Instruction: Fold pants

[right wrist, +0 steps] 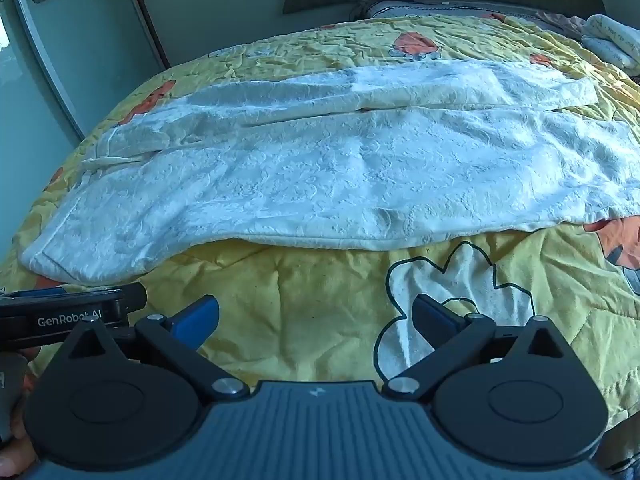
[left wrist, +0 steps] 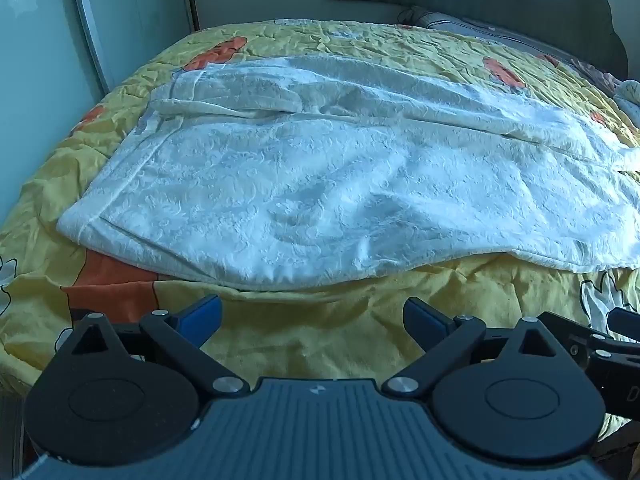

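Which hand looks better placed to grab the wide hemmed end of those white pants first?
Probably the left gripper: open, and the pants' hemmed end lies nearer it. The right gripper faces their middle.

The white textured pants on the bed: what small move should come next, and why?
Probably ease both grippers forward to the near edge of the white textured pants. The left gripper and right gripper are open, empty, over the yellow quilt, short of the cloth.

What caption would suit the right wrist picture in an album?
Open right gripper hovers over a yellow cartoon bedspread, short of white textured pants laid flat across the bed.
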